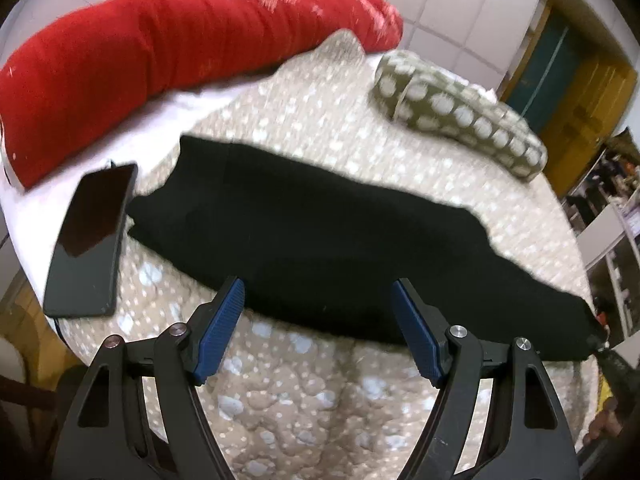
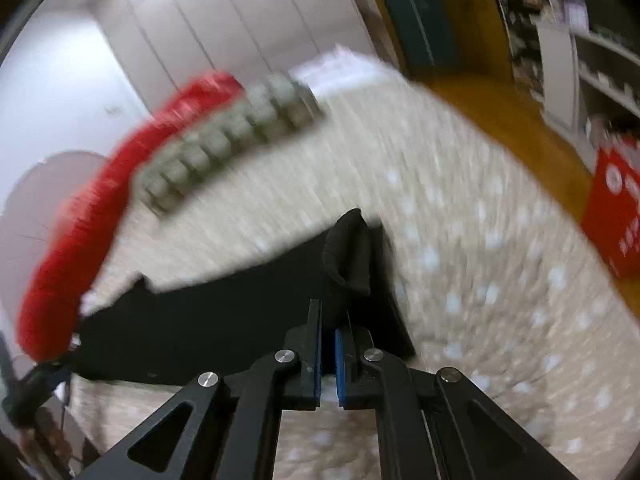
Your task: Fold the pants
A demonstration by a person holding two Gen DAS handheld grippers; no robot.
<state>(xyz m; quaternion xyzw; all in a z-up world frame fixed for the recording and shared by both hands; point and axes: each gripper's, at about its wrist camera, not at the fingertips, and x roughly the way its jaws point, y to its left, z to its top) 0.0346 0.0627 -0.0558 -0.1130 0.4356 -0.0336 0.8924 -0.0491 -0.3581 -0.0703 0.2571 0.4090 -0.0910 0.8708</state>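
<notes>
Black pants (image 1: 320,232) lie as a long folded strip across a beige spotted bedspread (image 1: 304,392). My left gripper (image 1: 318,300) is open, its blue-padded fingers (image 1: 224,320) spread wide just over the near edge of the pants, holding nothing. In the right wrist view, my right gripper (image 2: 329,320) is shut on the end of the pants (image 2: 224,320). A bunched fold of black cloth (image 2: 352,252) stands up beyond the tips. This view is motion-blurred.
A black phone (image 1: 90,236) lies left of the pants. A long red bolster (image 1: 160,44) and a green spotted pillow (image 1: 460,112) lie at the far side of the bed. A yellow door (image 1: 584,112) and shelves (image 1: 616,248) stand to the right.
</notes>
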